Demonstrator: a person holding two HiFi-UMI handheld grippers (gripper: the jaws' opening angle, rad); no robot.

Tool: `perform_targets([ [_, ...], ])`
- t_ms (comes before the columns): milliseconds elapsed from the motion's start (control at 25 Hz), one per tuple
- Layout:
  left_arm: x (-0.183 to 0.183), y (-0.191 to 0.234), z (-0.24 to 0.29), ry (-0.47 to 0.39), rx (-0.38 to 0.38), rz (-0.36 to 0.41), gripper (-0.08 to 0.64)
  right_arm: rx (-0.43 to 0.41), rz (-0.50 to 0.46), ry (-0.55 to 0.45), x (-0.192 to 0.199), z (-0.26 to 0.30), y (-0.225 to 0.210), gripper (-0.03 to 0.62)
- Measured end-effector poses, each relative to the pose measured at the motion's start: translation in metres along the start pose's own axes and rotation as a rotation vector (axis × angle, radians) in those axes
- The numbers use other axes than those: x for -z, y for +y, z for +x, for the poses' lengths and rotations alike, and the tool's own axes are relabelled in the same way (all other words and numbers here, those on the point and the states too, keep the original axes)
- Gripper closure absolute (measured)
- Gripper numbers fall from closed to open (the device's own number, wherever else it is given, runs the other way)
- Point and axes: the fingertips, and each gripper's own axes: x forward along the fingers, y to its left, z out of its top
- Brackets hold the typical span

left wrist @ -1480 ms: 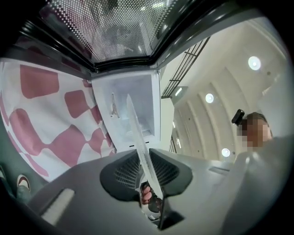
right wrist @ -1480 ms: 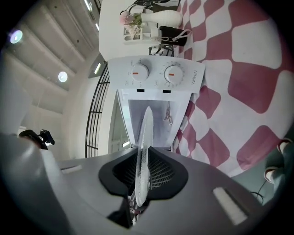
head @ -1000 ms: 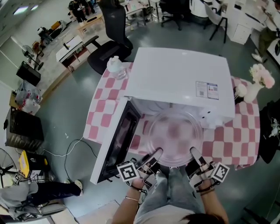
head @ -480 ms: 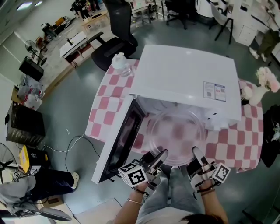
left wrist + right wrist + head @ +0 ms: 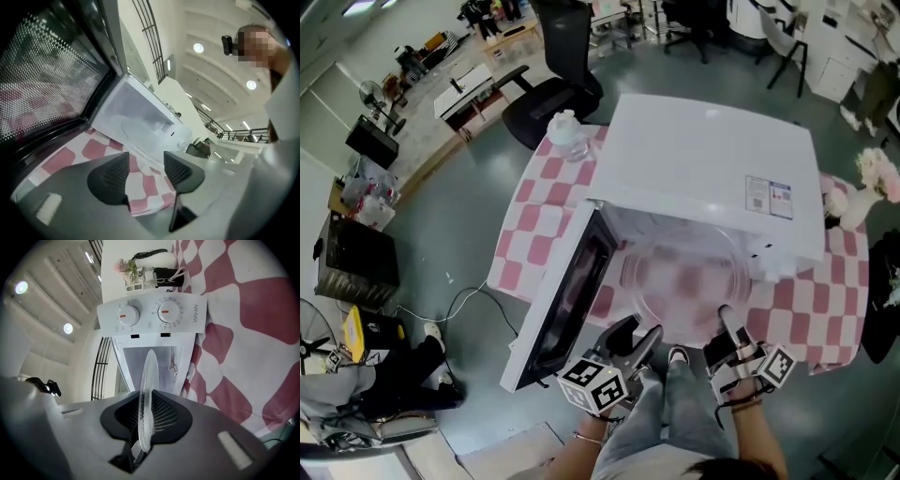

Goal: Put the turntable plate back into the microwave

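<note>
- the left gripper (image 5: 639, 336) has just been opening its jaws; they now stand wide apart with nothing between them, just off the plate's near-left rim.
- the right gripper (image 5: 727, 323) is clamped on the near rim of the clear round glass turntable plate (image 5: 684, 277) and carries it alone.
- the plate hangs roughly level over the front edge of the pink-checked table (image 5: 806, 319), partly inside the mouth of the white microwave (image 5: 712, 159), whose black-windowed door (image 5: 567, 300) is swung open to the left.
- step in hand: sliding the plate in. next, i judge: push it deeper, centre it, lower it and release.
</note>
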Motion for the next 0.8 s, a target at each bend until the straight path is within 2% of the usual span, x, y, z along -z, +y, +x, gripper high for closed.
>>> perform_targets([
  [280,0.006,0.002,-0.011,0.036,-0.05,0.097,0.342,0.003,0.004,-0.037,-0.007,0.012,-0.008,0.543],
  [560,0.008,0.007,-0.01,0.043,-0.086,0.157,0.399,-0.005,0.019,-0.08,-0.012,0.026,-0.013,0.54],
  [800,0.013,0.009,-0.004,0.065,-0.093,0.18,0.456,-0.007,0.003,-0.105,-0.017,0.036,-0.015,0.538],
])
